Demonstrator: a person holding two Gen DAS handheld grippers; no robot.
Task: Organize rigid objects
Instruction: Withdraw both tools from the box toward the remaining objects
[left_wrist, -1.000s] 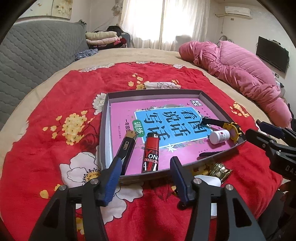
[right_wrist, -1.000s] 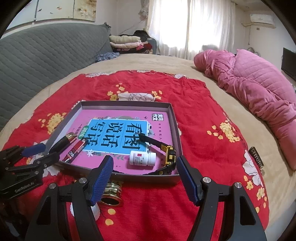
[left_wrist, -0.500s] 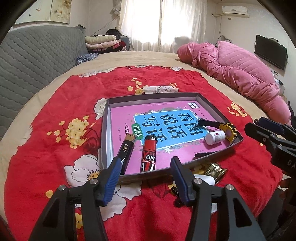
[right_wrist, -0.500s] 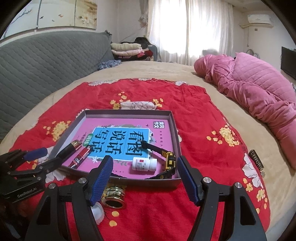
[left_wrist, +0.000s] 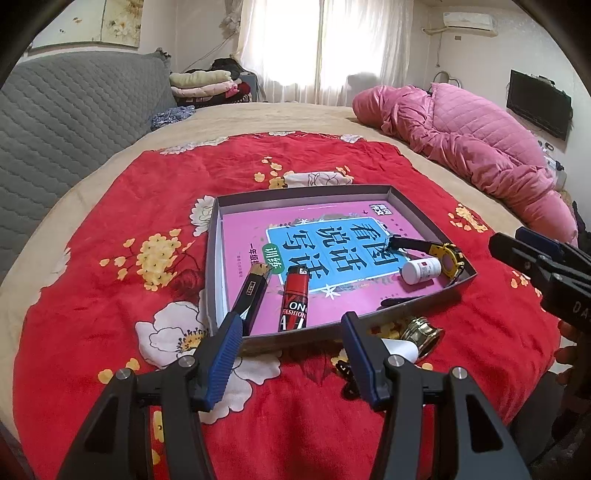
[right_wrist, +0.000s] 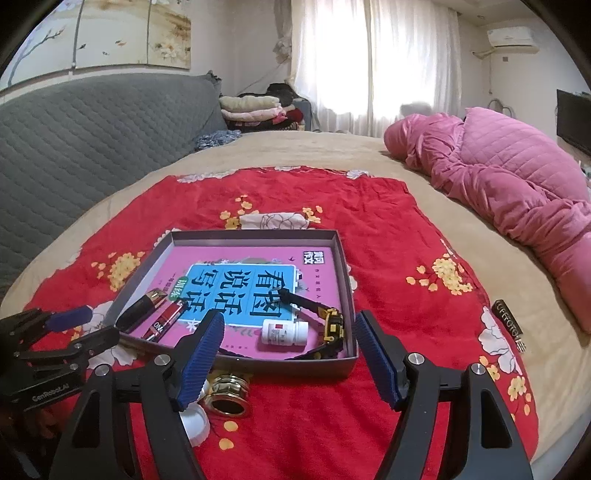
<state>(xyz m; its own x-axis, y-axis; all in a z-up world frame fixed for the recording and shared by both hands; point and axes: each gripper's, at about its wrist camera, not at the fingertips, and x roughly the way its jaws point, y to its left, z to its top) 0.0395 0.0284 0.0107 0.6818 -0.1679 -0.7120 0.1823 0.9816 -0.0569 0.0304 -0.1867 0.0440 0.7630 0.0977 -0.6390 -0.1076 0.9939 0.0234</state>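
Left gripper (left_wrist: 291, 354) and right gripper (right_wrist: 290, 363), both with jaws apart and holding nothing, hover over the red floral blanket (left_wrist: 110, 295) on the bed. Just before the grey tray (right_wrist: 345, 258) lie a brass fitting (right_wrist: 227, 393) and a white cap (right_wrist: 197, 419). Inside the tray: black lighter (left_wrist: 253, 297), red lighter (left_wrist: 294, 301), white pill bottle (right_wrist: 284, 332), yellow watch (right_wrist: 332, 325). Beyond, a pink quilt (right_wrist: 517, 184).

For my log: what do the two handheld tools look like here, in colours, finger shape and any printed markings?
Both match: the left tool and right tool have black angular frames with silver screws and ribbed blue pads on two tapered fingers. White lettering marks the bodies, roughly "GenRobot.AI" on the left one. No cables or sleeves show.
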